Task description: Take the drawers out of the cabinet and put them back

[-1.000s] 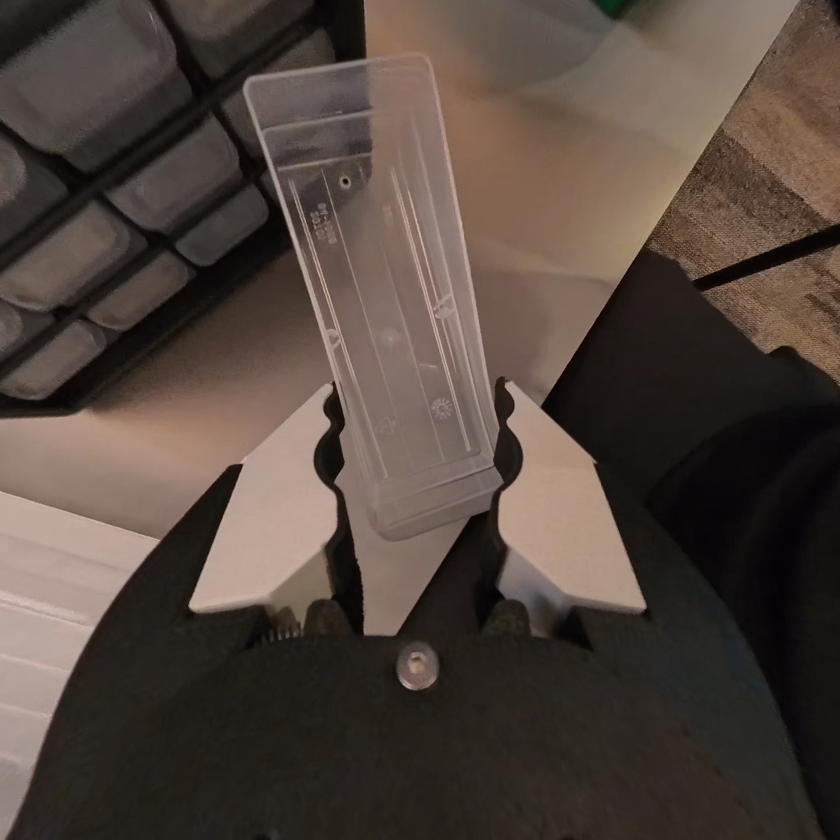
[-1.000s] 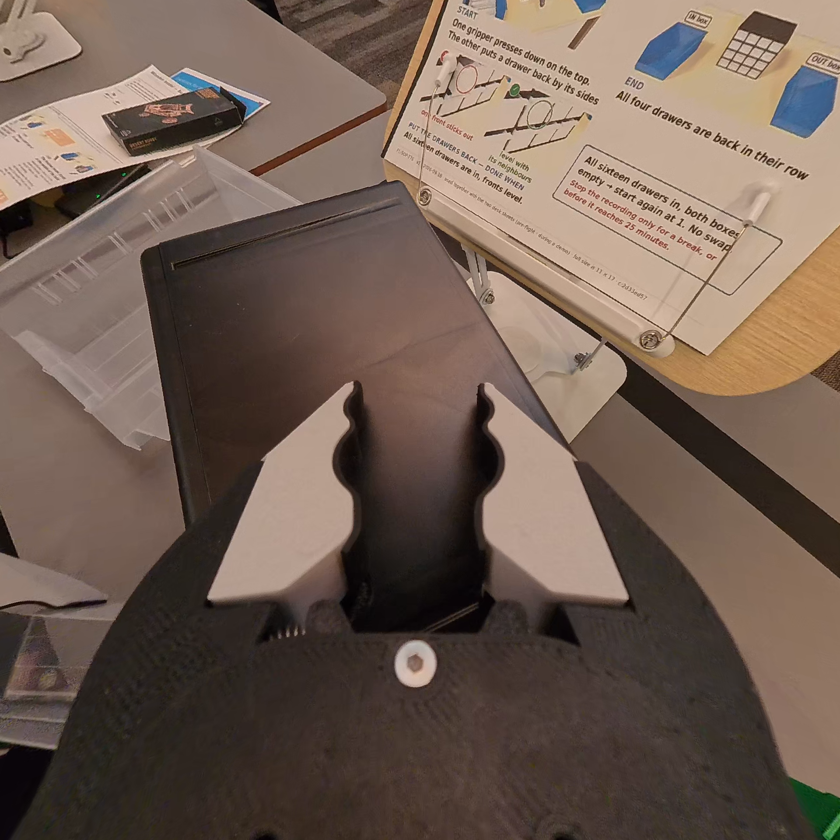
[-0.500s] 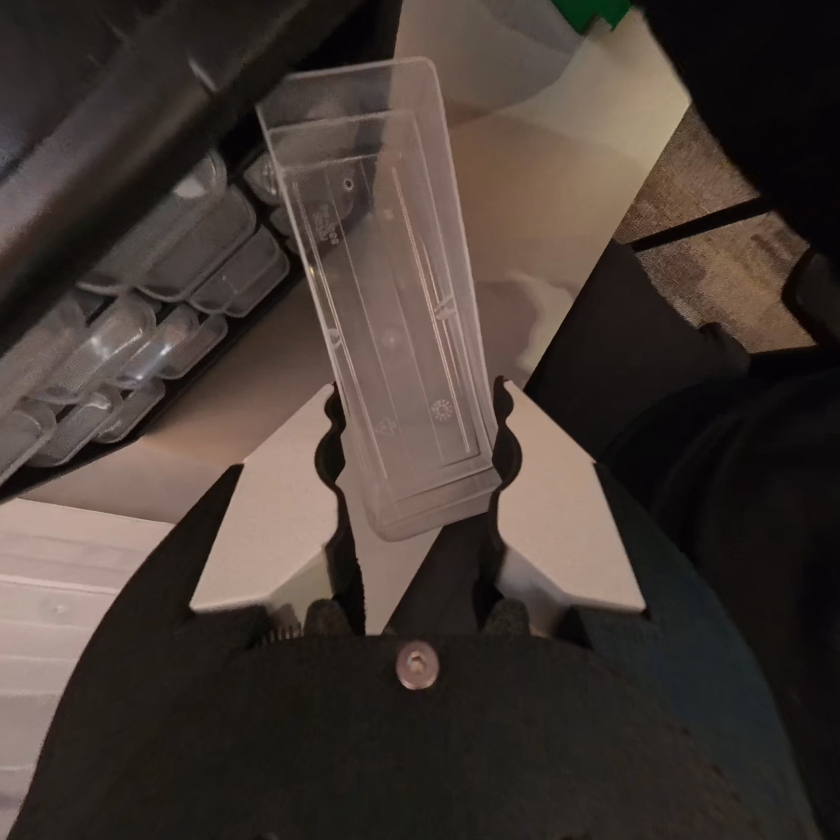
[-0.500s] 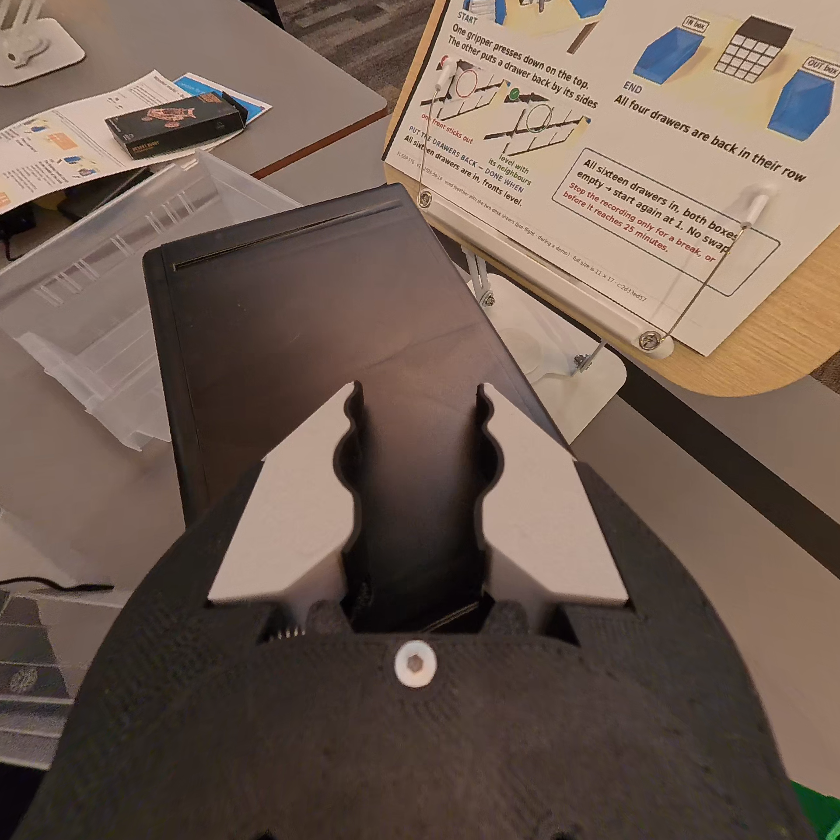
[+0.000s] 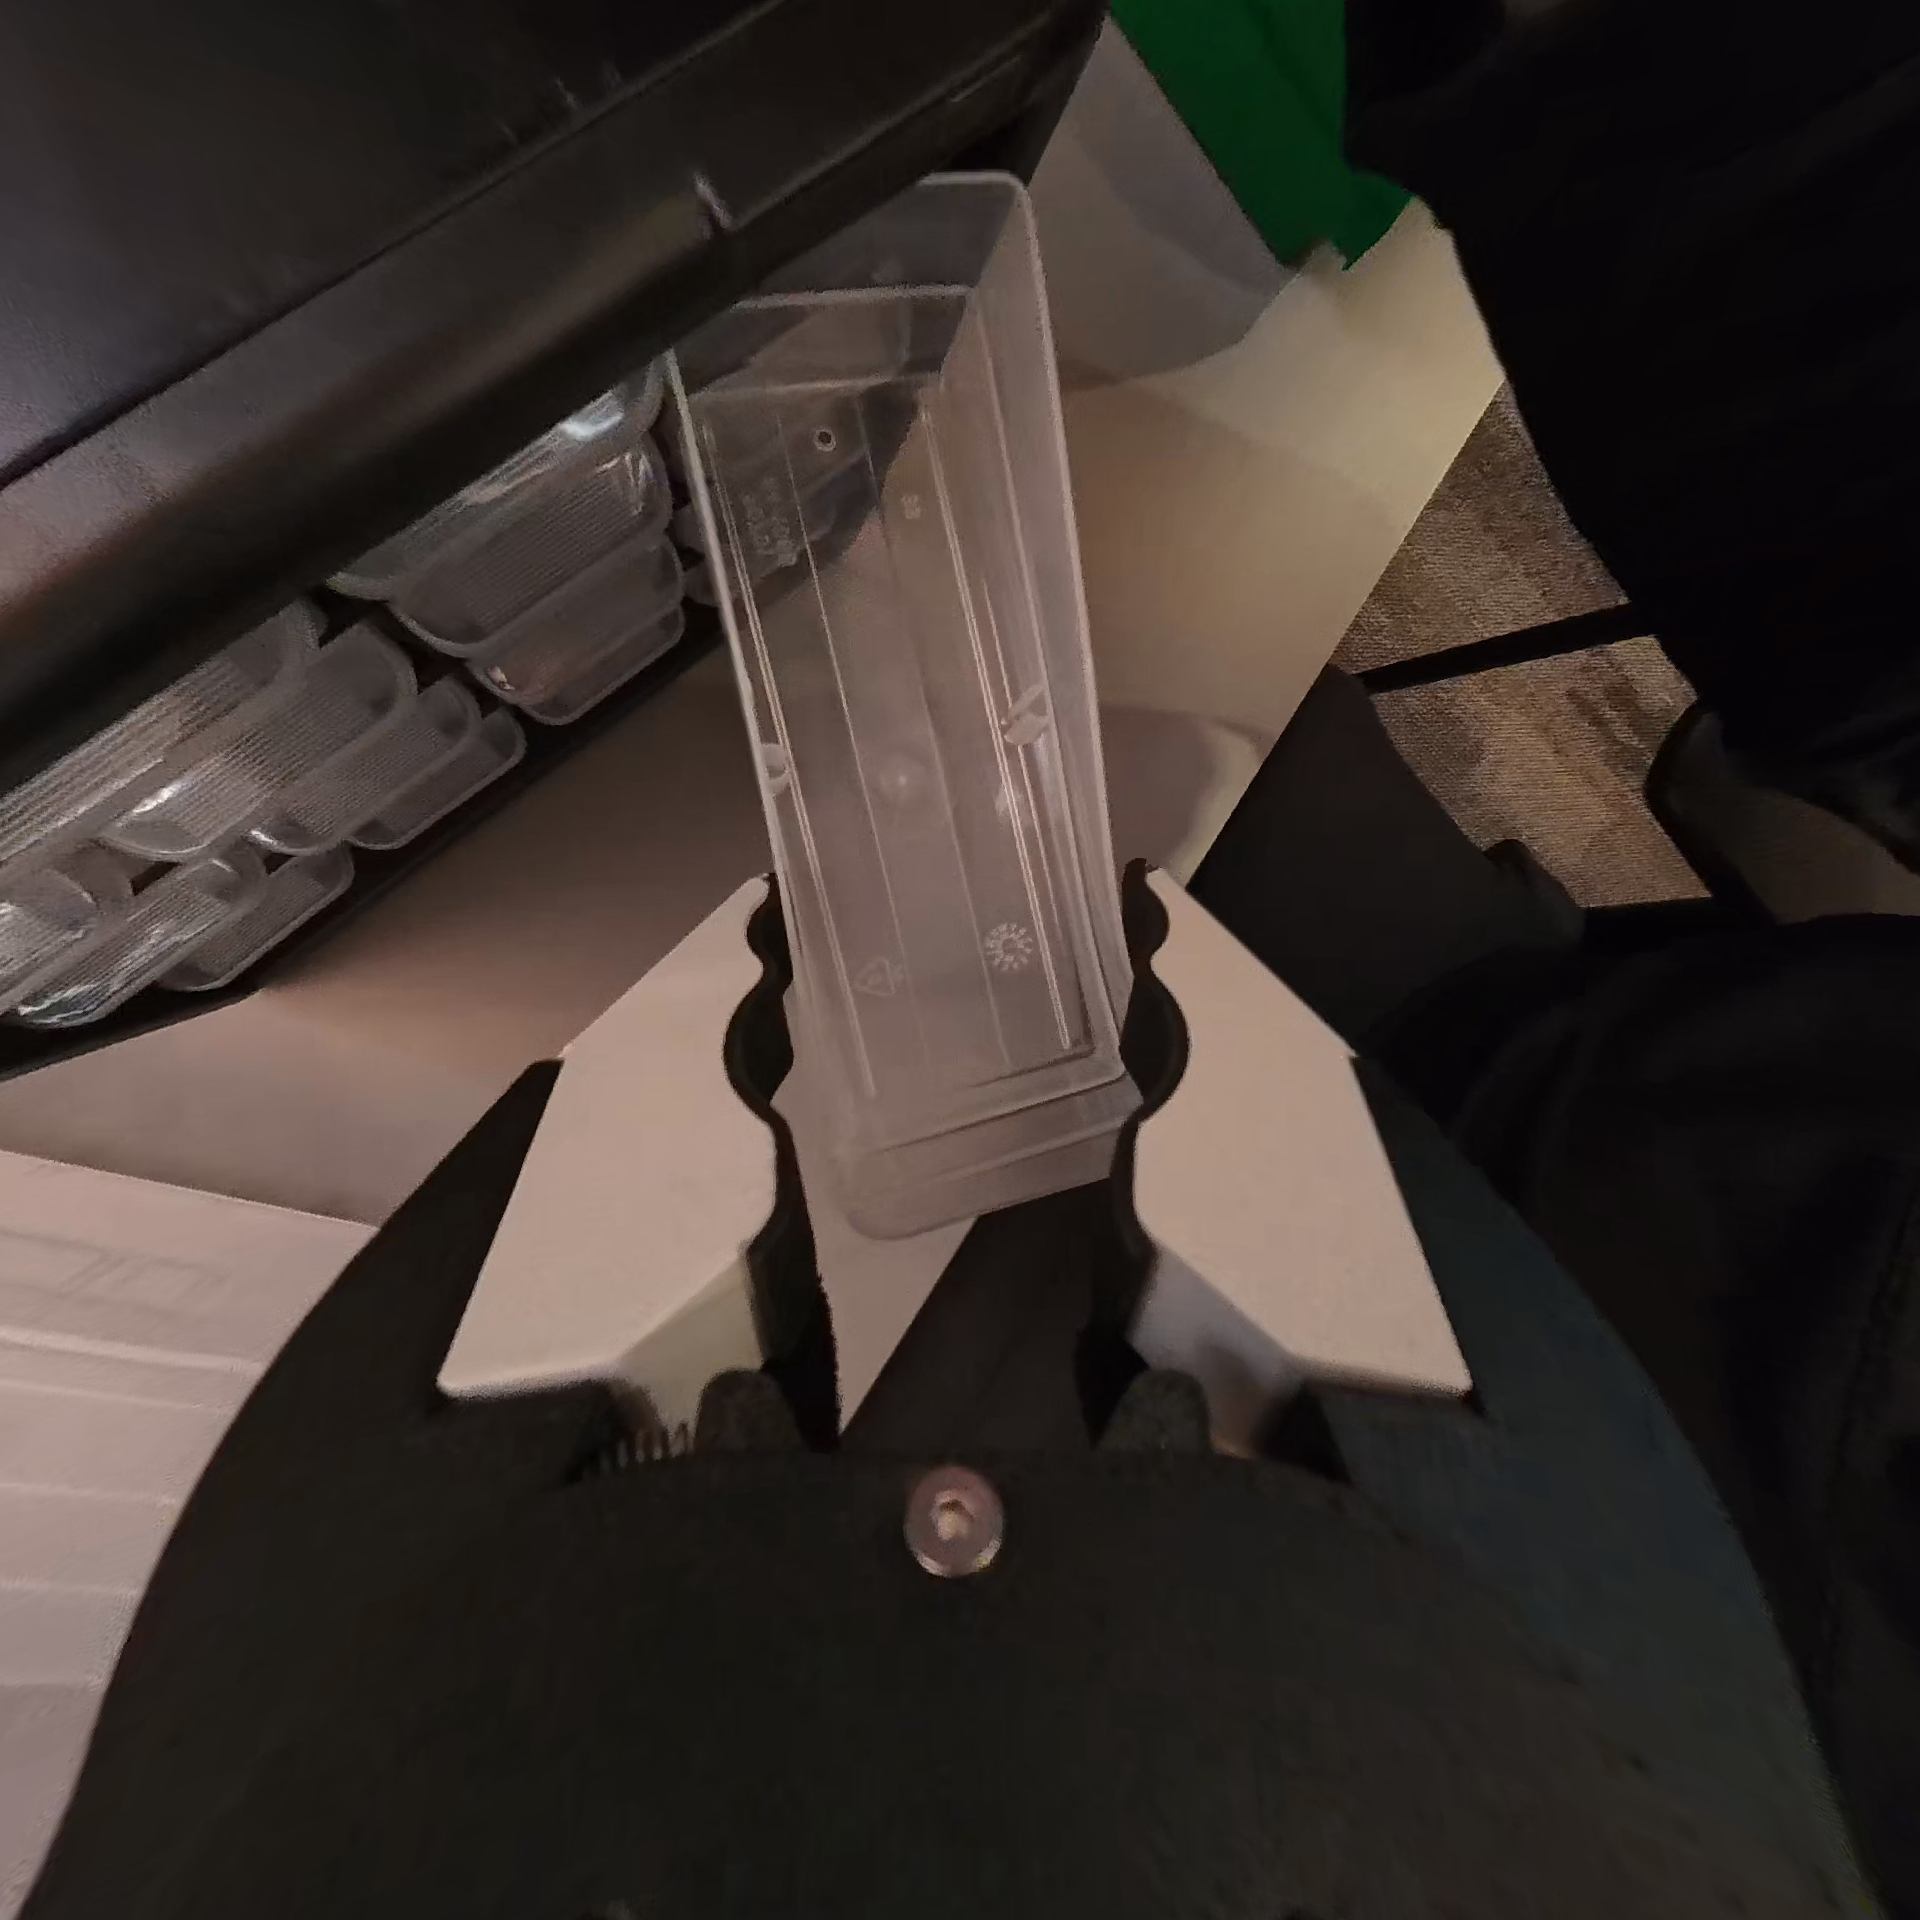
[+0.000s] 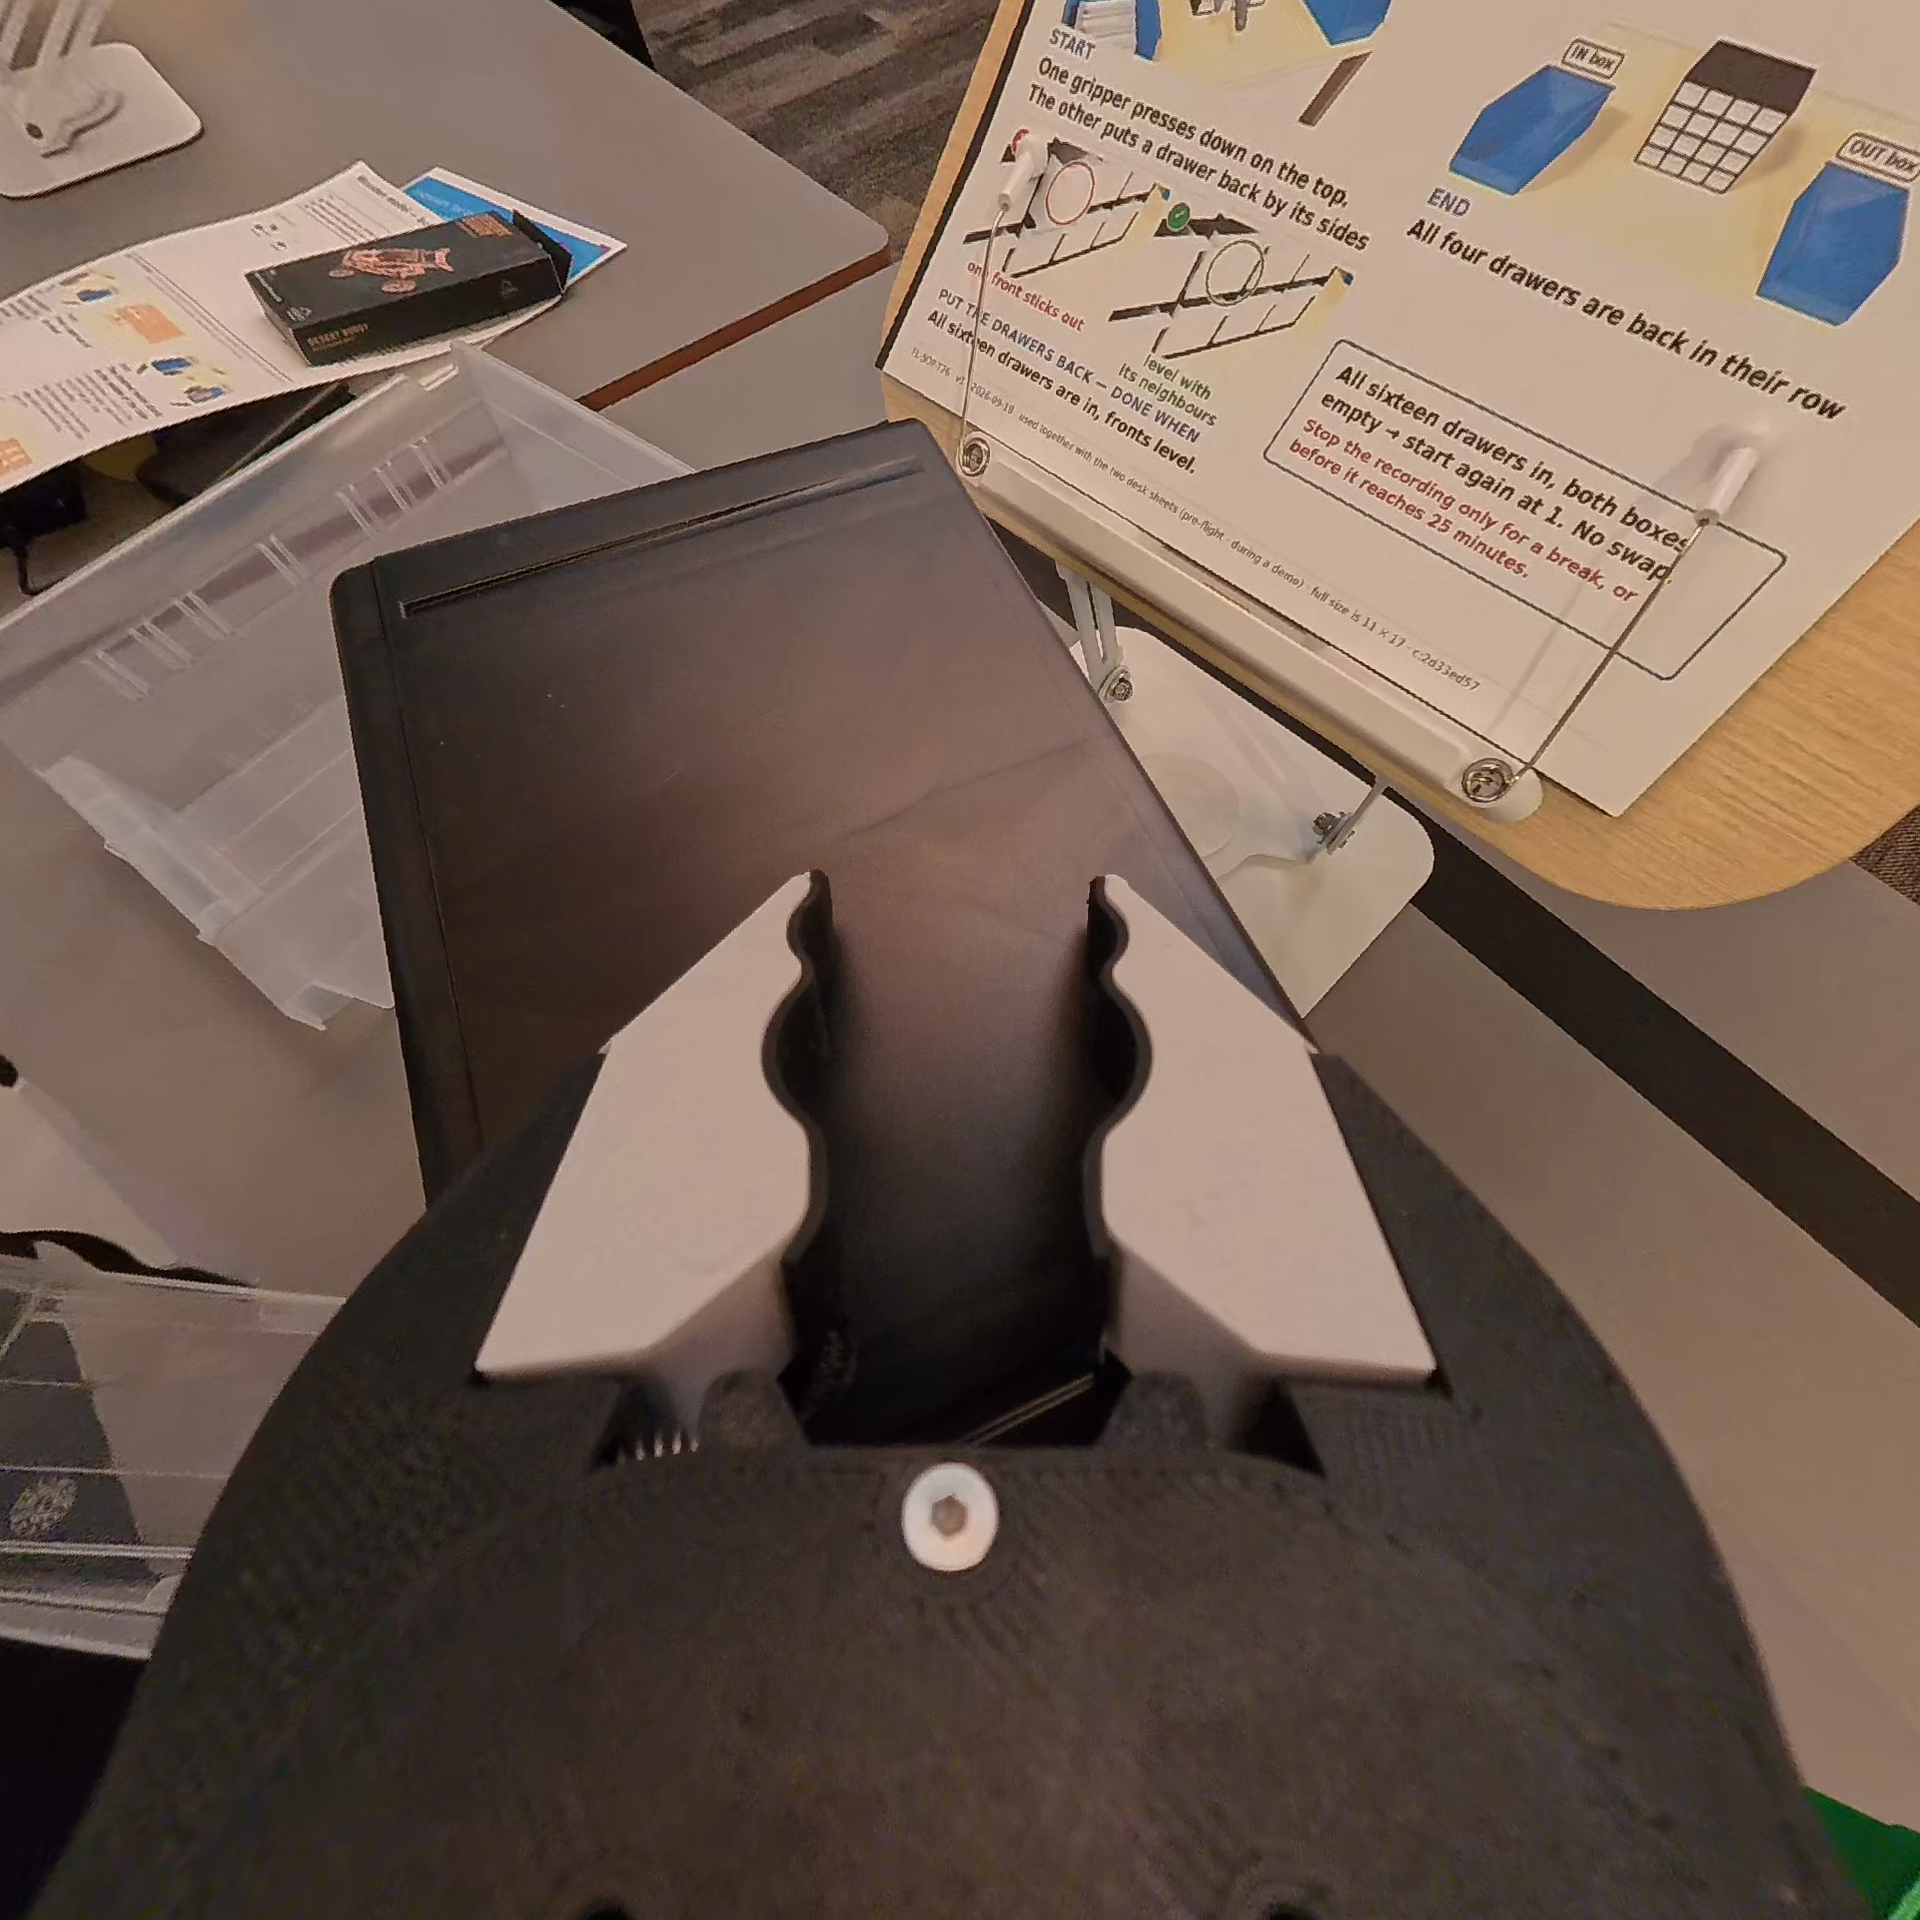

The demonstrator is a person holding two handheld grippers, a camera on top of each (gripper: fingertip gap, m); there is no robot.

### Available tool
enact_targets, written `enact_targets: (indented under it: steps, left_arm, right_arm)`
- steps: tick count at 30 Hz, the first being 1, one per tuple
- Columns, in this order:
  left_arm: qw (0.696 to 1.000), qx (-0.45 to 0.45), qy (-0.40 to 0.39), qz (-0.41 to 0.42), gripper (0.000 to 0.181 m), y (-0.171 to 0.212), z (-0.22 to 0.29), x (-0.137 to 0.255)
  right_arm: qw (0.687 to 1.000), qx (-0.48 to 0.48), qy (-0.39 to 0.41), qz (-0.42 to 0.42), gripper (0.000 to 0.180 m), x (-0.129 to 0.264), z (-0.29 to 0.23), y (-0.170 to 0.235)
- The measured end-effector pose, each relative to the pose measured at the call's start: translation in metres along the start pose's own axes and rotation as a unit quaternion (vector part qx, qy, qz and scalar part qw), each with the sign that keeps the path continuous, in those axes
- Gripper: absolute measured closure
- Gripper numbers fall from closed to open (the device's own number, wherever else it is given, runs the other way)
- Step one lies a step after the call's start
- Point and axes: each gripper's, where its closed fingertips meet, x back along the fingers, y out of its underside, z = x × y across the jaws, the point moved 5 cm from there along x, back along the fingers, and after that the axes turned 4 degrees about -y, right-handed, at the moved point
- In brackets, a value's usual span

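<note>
My left gripper (image 5: 951,935) is shut on a clear plastic drawer (image 5: 914,727), gripping its sides near one end. The drawer's far end points at the top right corner of the black cabinet (image 5: 416,208), just under its top edge. Several clear drawers (image 5: 520,582) sit in the cabinet's slots to the left. My right gripper (image 6: 956,935) is open and empty, its fingers over the black cabinet top (image 6: 727,727). I cannot tell if it touches the top.
A clear plastic bin (image 6: 208,665) lies left of the cabinet, another clear bin (image 6: 114,1434) at the lower left. An instruction sheet on a wooden stand (image 6: 1455,343) is at the right. A dark-clothed person (image 5: 1662,1039) and the table edge are right of the drawer.
The left gripper has risen and tilted with the drawer, so the cabinet's top now shows and the drawer's far end is up at the top row. The right gripper has barely moved.
</note>
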Motion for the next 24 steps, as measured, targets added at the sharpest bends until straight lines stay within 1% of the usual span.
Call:
enact_targets:
  steps: [6,8,13,20,24]
  left_arm:
    - [1.000,0.015,0.011,-0.003,0.119,-0.0008,-0.0008,-0.0017]
    - [1.000,0.004,0.004,-0.008,0.119,0.0015,0.0016,-0.0032]
    - [1.000,0.010,0.022,-0.018,0.119,0.0002,-0.0005,-0.0077]
    - [0.996,0.038,0.076,-0.006,0.119,-0.0064,-0.0012,-0.0026]
    - [0.998,0.035,0.051,0.000,0.120,-0.0066,-0.0029,0.0003]
  right_arm:
    - [1.000,-0.001,0.001,0.000,0.132,-0.0001,0.0000,0.0001]
    - [1.000,0.000,0.001,0.000,0.132,0.0000,-0.0001,0.0001]
    - [1.000,0.000,0.001,0.001,0.132,0.0002,-0.0001,0.0003]
    - [1.000,0.000,0.000,0.002,0.132,0.0003,0.0000,0.0003]
    - [1.000,0.000,-0.001,0.002,0.132,0.0004,0.0002,0.0002]
